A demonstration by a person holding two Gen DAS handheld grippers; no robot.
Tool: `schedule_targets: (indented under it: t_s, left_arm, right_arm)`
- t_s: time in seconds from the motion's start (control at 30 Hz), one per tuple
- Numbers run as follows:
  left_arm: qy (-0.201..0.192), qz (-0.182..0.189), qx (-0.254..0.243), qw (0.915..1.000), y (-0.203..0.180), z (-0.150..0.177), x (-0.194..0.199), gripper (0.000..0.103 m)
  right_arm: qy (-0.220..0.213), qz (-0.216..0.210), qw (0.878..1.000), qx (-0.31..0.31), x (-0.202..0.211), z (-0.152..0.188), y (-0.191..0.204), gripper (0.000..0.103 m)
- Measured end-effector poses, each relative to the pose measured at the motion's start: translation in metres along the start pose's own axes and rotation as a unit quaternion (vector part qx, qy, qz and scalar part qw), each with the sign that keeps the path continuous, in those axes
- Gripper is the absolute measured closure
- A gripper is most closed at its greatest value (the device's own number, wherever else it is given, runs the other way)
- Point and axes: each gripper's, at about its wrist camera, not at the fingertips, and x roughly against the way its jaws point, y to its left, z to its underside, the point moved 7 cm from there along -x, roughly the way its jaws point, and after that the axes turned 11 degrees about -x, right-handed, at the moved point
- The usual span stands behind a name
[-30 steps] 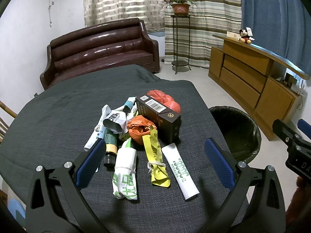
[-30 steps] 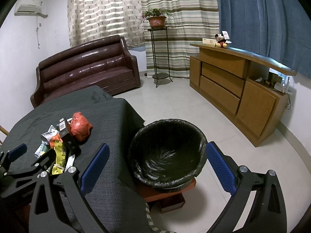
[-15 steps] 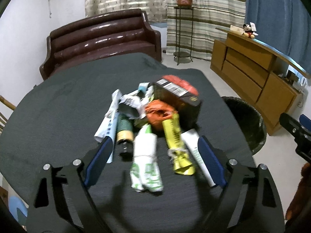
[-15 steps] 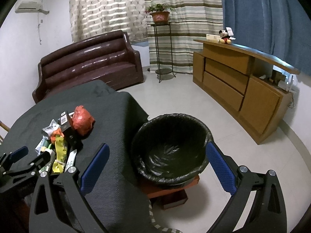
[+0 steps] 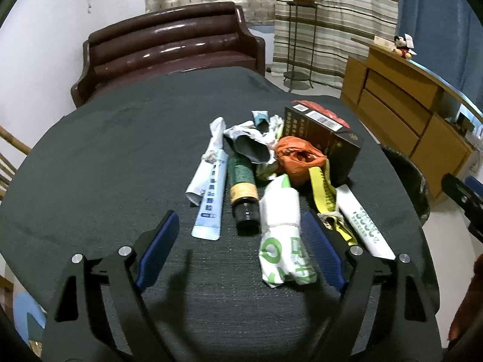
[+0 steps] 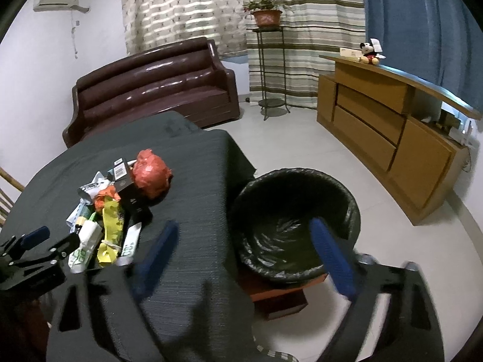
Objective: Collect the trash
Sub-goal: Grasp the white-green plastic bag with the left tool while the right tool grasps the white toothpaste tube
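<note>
Bottle [image 5: 243, 187] lies lengthwise, cap toward the left gripper [image 5: 238, 242], both grippers' jaws wide, empty

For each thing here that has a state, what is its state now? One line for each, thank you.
Left tool: open, empty, low over the trash pile.
Right tool: open, empty, blurred.
Dark glass bottle with green label: lying down, mouth uncapped.
Black-lined round trash bin: open; looks empty.
Dark rectangular carton with barcode: lying on the table, looks closed.
Orange plastic bag: crumpled.
White-and-green wrapper: rolled, tied.
</note>
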Motion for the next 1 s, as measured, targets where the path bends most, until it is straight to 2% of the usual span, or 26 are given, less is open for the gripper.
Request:
schedule_targets:
  t_s: [0.07, 0.27, 0.33, 0.47, 0.53, 0.57, 0.77, 0.87, 1.0]
  left_arm:
    - [0.003, 0.004, -0.006, 1.0000, -0.007, 0.000, -0.002, 0.025]
    - [0.016, 0.009, -0.012, 0.9998, -0.013, -0.001, -0.007, 0.039]
    - [0.021, 0.008, -0.012, 0.9997, -0.017, -0.003, -0.010, 0.046]
    - [0.025, 0.030, -0.009, 0.9992, -0.022, 0.000, -0.011, 0.058]
    - [0.026, 0.045, -0.010, 0.9986, -0.025, 0.000, -0.013, 0.070]
    - [0.028, 0.053, -0.009, 0.9982, -0.027, 0.001, -0.014, 0.072]
    - [0.013, 0.062, -0.009, 0.9979, -0.024, -0.007, -0.006, 0.073]
    - [-0.008, 0.055, -0.014, 0.9984, -0.021, -0.012, 0.008, 0.073]
    - [-0.016, 0.049, -0.007, 0.9986, -0.009, -0.011, 0.016, 0.073]
  right_arm:
    - [0.009, -0.003, 1.000, -0.002, -0.001, 0.000, -0.001, 0.040]
    - [0.018, -0.006, 1.000, -0.012, -0.004, 0.001, -0.007, 0.041]
    - [0.019, -0.007, 1.000, -0.011, -0.004, 0.001, -0.007, 0.041]
    - [0.022, -0.009, 1.000, -0.009, -0.005, 0.002, -0.007, 0.041]
    - [0.021, -0.010, 1.000, -0.007, -0.006, 0.002, -0.005, 0.041]
    - [0.021, -0.010, 1.000, -0.006, -0.008, 0.003, -0.004, 0.041]
    - [0.019, -0.011, 1.000, -0.003, -0.009, 0.004, 0.001, 0.041]
    - [0.021, -0.016, 1.000, 0.001, -0.007, 0.007, 0.006, 0.041]
    - [0.024, -0.025, 0.999, 0.010, -0.006, 0.012, 0.018, 0.042]
